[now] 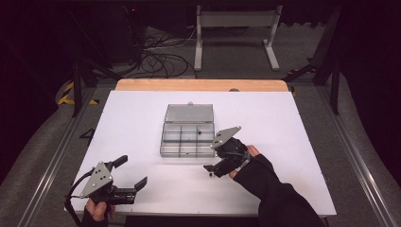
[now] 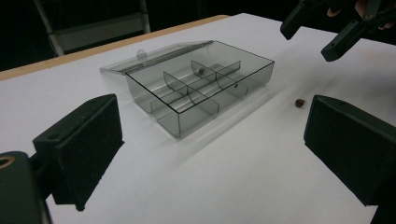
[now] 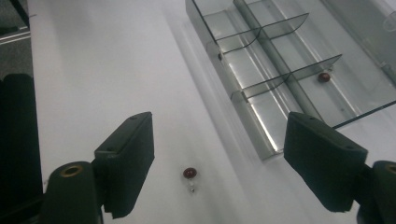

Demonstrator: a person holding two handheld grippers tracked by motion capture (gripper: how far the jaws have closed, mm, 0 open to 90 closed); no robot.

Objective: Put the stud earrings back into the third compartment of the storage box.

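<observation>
A clear plastic compartment box with its lid laid open behind it stands at the middle of the white table. One small dark red bead lies in a compartment of the box. A second bead lies on the table just in front of the box. My right gripper hovers over this loose bead, open, a jaw on either side and neither touching it. My left gripper rests near the front left corner, open and empty. Its own view shows the box and the loose bead.
A wooden strip runs along the table's far edge. Beyond it are cables on the floor and a grey metal stand. Metal rails flank the table on both sides.
</observation>
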